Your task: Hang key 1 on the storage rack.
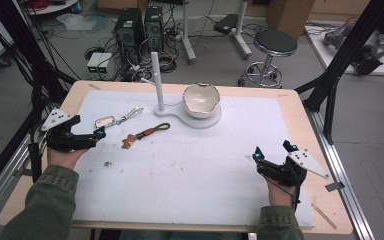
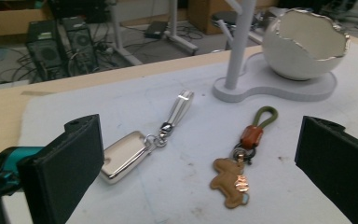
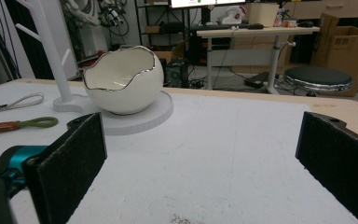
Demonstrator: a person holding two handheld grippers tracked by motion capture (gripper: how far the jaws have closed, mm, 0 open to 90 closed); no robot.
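A silver key fob with a metal strap lies at the mat's left, beside a brown dog-shaped keychain on a green loop. My left gripper is open just left of both, touching neither. A white eggshell-shaped bowl sits on the round end of a white stand base with an upright post. My right gripper is open over bare mat at the front right, holding nothing.
A white mat covers most of the wooden table. A small speck of debris lies near the left hand. Beyond the table's far edge are a stool, computer towers and black frame struts.
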